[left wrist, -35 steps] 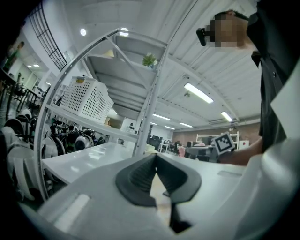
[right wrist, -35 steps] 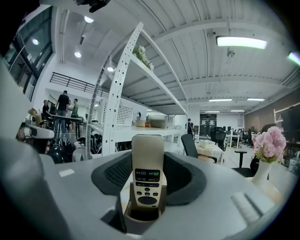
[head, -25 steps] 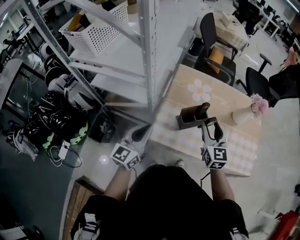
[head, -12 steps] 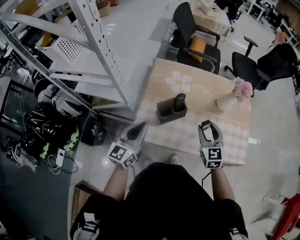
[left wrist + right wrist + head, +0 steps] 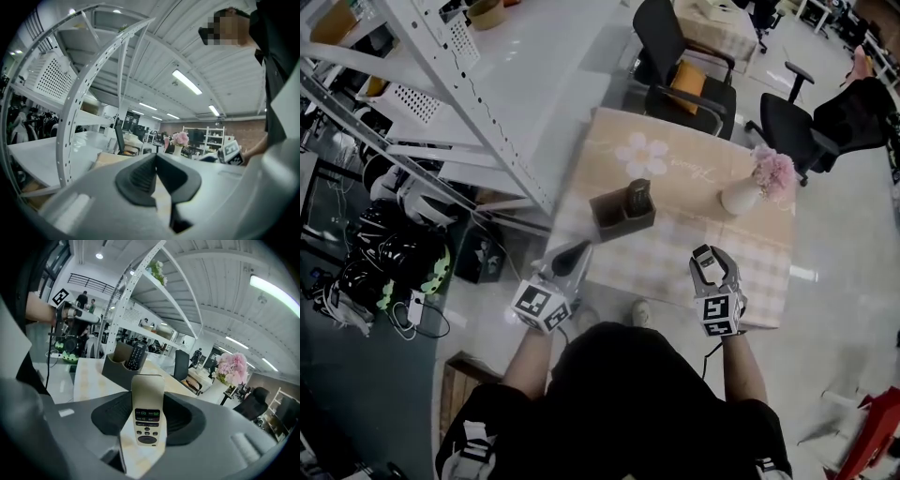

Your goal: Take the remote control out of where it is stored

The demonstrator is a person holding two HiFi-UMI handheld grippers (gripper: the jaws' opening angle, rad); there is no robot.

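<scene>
The right tool [image 5: 709, 264] is clamped on a pale remote control [image 5: 147, 414], which is already out of the dark holder [image 5: 617, 217] and held above the near part of the table [image 5: 661, 267]. A second, dark remote [image 5: 637, 197] stands in that holder. The left tool [image 5: 156, 157] has its jaws together on nothing and hangs off the table's left edge. The main risk seems to be the grip. The pads hold only the lower, buttoned part of the smooth casing while the long upper part stands free, so a quick swing or a tap against the table could tip or slide the remote out. The pinch may also press buttons. A wide sweep to the right could catch the vase of pink flowers [image 5: 757, 183], which looks top-heavy. The remote's buttons carry small marks, two of them green, but none can be read and no brand shows. The tablecloth has a line of cursive script beside its printed flower [image 5: 642, 153], too small to read. The cubes bear only black-and-white square markers.
</scene>
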